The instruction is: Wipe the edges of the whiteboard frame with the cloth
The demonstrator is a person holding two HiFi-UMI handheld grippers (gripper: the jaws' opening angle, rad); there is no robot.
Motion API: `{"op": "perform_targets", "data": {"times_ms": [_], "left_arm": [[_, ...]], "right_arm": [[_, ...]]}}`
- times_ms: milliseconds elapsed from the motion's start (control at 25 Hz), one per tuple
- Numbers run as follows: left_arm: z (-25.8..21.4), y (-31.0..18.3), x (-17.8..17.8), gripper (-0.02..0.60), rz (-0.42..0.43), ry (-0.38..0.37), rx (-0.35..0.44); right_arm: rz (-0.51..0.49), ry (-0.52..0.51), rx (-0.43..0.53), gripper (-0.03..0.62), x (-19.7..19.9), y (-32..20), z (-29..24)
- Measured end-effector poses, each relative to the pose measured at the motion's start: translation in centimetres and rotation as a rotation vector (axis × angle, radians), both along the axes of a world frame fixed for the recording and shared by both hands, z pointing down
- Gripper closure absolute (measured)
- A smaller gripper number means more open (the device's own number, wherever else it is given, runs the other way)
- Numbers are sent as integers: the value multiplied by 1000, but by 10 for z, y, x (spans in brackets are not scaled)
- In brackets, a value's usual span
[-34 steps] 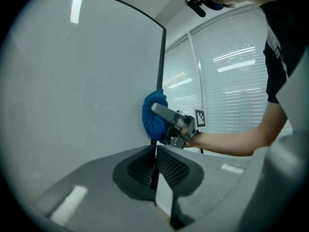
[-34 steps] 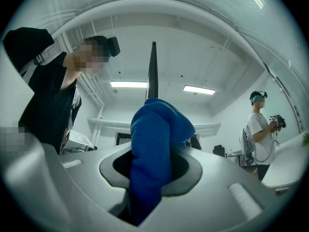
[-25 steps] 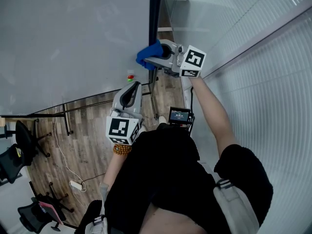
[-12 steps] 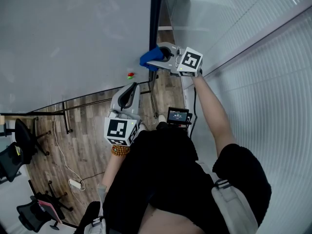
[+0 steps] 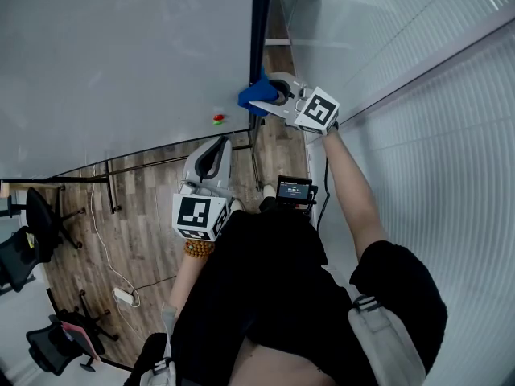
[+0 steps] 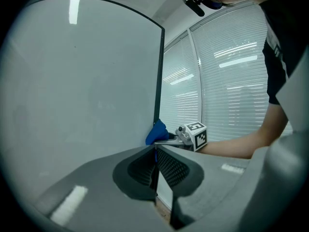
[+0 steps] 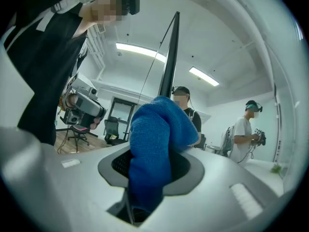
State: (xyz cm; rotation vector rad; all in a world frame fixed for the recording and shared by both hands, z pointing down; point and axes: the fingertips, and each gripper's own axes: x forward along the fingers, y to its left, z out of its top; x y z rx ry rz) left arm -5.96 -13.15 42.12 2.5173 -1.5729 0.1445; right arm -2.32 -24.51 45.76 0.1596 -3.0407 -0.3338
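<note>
Right gripper point(image 5: 265, 101) fingers clenched on the blue cloth point(image 5: 249, 97), cloth at the dark right edge of the whiteboard frame point(image 5: 259, 22). Left gripper point(image 5: 219, 145) fingers pressed together, empty, lower left of cloth.

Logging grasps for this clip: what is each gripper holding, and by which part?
The right gripper clamps the blue cloth by a bunched end; the rest bulges out past the jaws. The left gripper is shut, empty.
</note>
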Motion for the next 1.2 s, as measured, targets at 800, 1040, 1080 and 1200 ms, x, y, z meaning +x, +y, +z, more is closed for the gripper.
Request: {"op": "perform_targets", "data": {"times_ms": [800, 1040, 1080, 1200], "left_arm": [[-2, 12, -6, 574, 2, 16, -6], [1, 11, -6, 574, 19, 19, -1], [0, 12, -6, 574, 23, 19, -2], [0, 13, -6, 574, 33, 19, -1]], "right_arm": [[438, -184, 7, 447, 26, 8, 2], [523, -223, -59, 430, 35, 3, 17], [530, -223, -63, 430, 35, 3, 17], [560, -200, -80, 425, 34, 2, 25]]}}
